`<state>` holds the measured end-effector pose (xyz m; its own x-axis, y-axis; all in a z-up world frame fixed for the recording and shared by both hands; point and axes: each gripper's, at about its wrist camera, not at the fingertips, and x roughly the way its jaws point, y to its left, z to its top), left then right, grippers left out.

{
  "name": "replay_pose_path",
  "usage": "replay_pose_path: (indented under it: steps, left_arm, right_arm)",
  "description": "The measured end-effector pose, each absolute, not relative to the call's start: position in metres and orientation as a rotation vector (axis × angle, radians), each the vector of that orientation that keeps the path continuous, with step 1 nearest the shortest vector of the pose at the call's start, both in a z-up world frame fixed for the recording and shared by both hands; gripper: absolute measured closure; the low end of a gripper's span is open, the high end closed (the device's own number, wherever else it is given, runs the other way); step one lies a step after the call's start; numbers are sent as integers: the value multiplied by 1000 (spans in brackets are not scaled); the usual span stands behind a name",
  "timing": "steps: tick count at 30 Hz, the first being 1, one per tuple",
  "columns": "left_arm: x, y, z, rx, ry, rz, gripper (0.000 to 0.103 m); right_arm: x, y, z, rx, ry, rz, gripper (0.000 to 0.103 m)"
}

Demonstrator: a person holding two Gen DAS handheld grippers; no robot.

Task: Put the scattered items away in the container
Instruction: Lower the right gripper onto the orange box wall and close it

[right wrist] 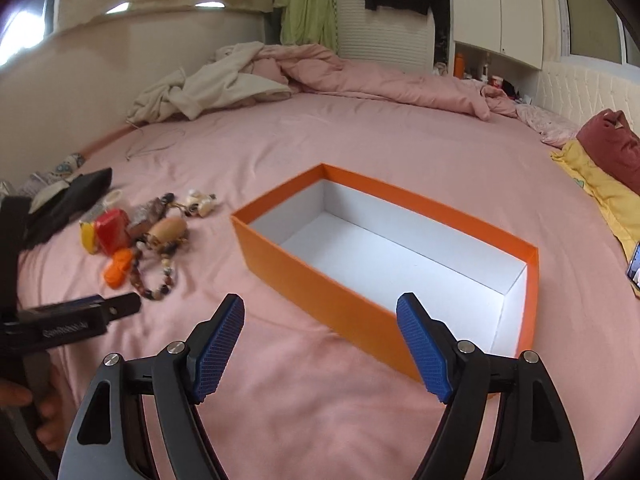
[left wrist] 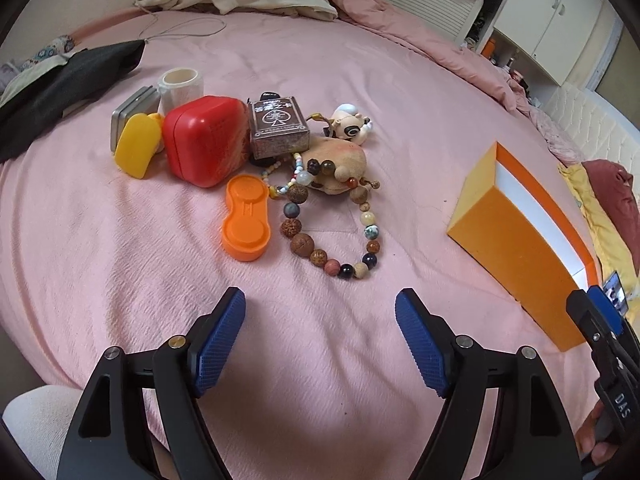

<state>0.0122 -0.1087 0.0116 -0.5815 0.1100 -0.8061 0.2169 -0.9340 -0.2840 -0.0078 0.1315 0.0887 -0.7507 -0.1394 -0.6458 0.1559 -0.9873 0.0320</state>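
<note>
A pile of small items lies on the pink bed: a red box (left wrist: pixel 204 140), a yellow case (left wrist: pixel 138 150), an orange case (left wrist: pixel 245 220), a card deck (left wrist: pixel 278 128), a bead bracelet (left wrist: pixel 332 236), a tape roll (left wrist: pixel 180 86), a metal tin (left wrist: pixel 130 114) and a small figurine (left wrist: pixel 352 124). The pile also shows in the right wrist view (right wrist: pixel 136 240). My left gripper (left wrist: pixel 320 344) is open and empty, short of the bracelet. The empty orange box (right wrist: pixel 400 312) stands to the right. My right gripper (right wrist: pixel 320 344) is open and empty at its near wall.
A black cloth (left wrist: pixel 68 88) lies at the left. Crumpled beige clothes (right wrist: pixel 208 84) and a pink duvet (right wrist: pixel 380 76) lie at the far side. Yellow and red cushions (right wrist: pixel 600 160) and a phone (right wrist: pixel 634 266) are at the right. White cupboards (right wrist: pixel 500 8) stand behind.
</note>
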Motion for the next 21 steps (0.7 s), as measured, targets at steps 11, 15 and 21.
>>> replay_pose_path:
  steps: [11,15,21]
  left_arm:
    - [28,-104,13,1461,301,-2749,26]
    - [25,-108,13,1436,403,-2737,25]
    - [23,-106,12,1426,409,-2734,25]
  right_arm:
    - [12,106,95,1110,-65,-2729,24]
    - [-5,126,105,1089,42,-2729,24]
    - [-66,136,71,1411,461,-2392,39]
